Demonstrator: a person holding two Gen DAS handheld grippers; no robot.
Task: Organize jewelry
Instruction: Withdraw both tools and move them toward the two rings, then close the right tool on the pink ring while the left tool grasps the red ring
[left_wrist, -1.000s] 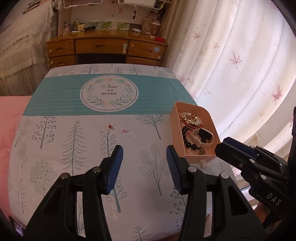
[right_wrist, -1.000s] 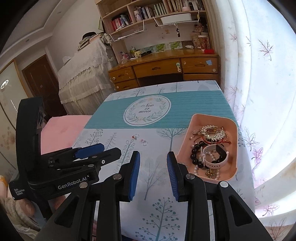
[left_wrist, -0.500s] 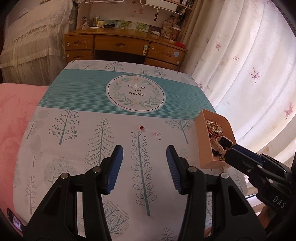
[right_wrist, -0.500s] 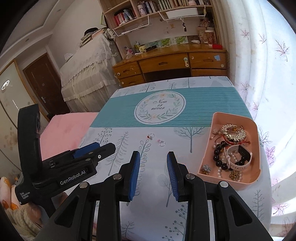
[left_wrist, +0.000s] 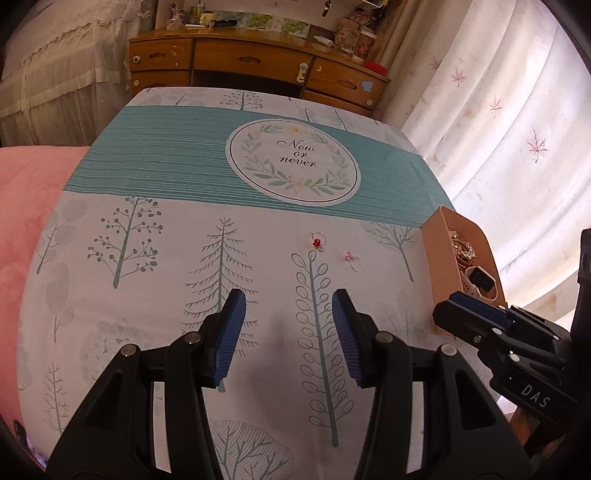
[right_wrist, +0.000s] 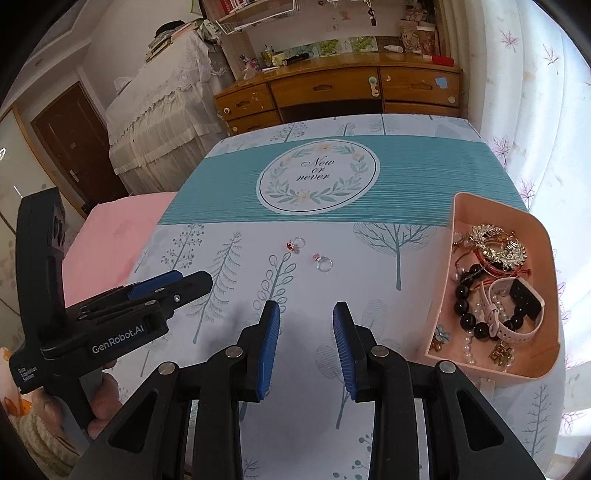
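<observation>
From the right wrist view the shallow pink plastic tray (right_wrist: 461, 221) lies open to the eye: a gold rhinestone brooch (right_wrist: 496, 245), a strand of large black beads (right_wrist: 471, 306) and a white-strapped smartwatch (right_wrist: 524, 299) heaped inside. The left wrist view catches that tray (left_wrist: 436, 266) only side-on, its contents mostly hidden behind the near wall. The right view alone takes in the brown door and the lace-draped furniture.

On the tree-printed worktop cloth (left_wrist: 147, 295) two small rings lie loose, close together but apart: a silver ring with a red stone (left_wrist: 317, 240) and a silver ring with a pink stone (left_wrist: 351, 259). Both lie ahead of the left hand-held gripper (left_wrist: 288, 328), which hangs with its blue pads spread wide, holding nothing. The right hand-held gripper (right_wrist: 306, 332) is likewise parted and empty, the rings ahead of it, the tray to its right.
</observation>
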